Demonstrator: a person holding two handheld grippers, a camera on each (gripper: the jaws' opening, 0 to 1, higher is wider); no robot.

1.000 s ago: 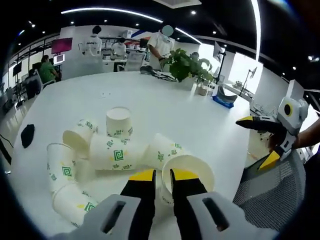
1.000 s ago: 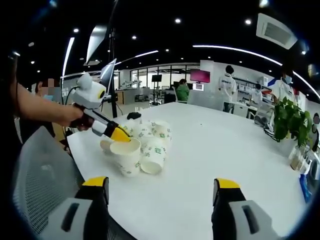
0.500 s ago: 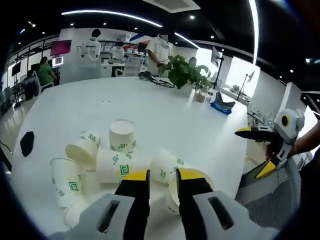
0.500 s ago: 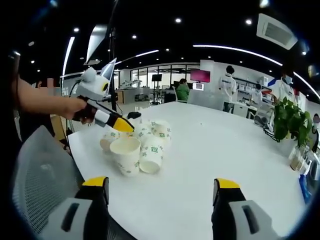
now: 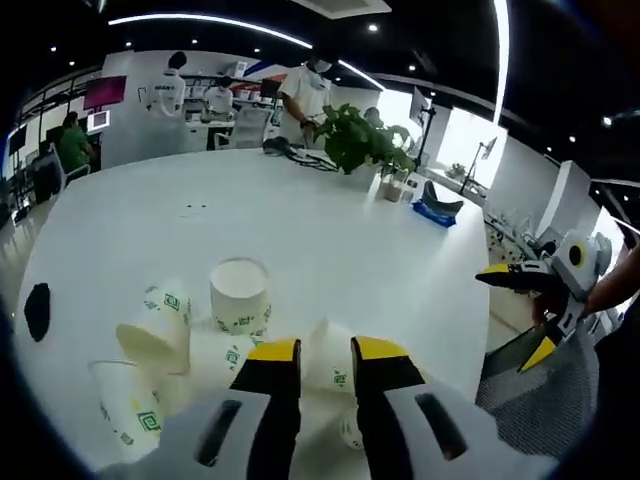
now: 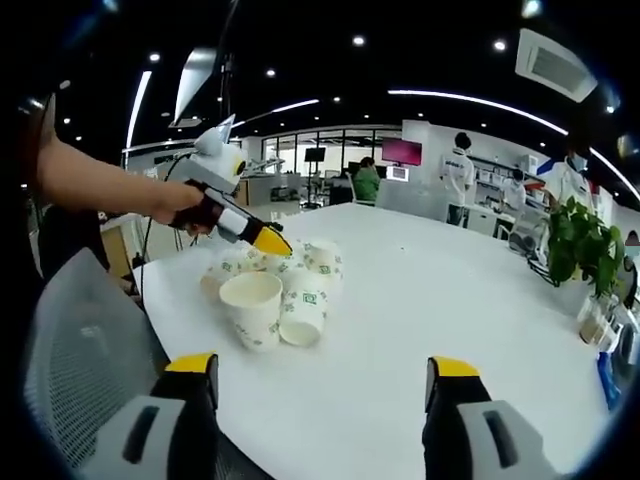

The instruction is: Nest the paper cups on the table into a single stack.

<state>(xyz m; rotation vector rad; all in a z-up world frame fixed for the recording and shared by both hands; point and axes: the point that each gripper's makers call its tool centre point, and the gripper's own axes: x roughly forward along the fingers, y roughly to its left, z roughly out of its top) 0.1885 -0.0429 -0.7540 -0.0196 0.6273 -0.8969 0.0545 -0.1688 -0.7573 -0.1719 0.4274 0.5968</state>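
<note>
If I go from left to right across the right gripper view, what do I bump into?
Mesh chair → left gripper → paper cups → bare table → plant.

Potted plant (image 5: 362,143) — mesh chair (image 6: 70,350) — black object (image 5: 36,308).

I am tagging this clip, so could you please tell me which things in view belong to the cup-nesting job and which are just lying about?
Belongs to the job:
white paper cups with green logos
left gripper
right gripper
white table

Just lying about:
green potted plant
small black object
grey mesh chair
</note>
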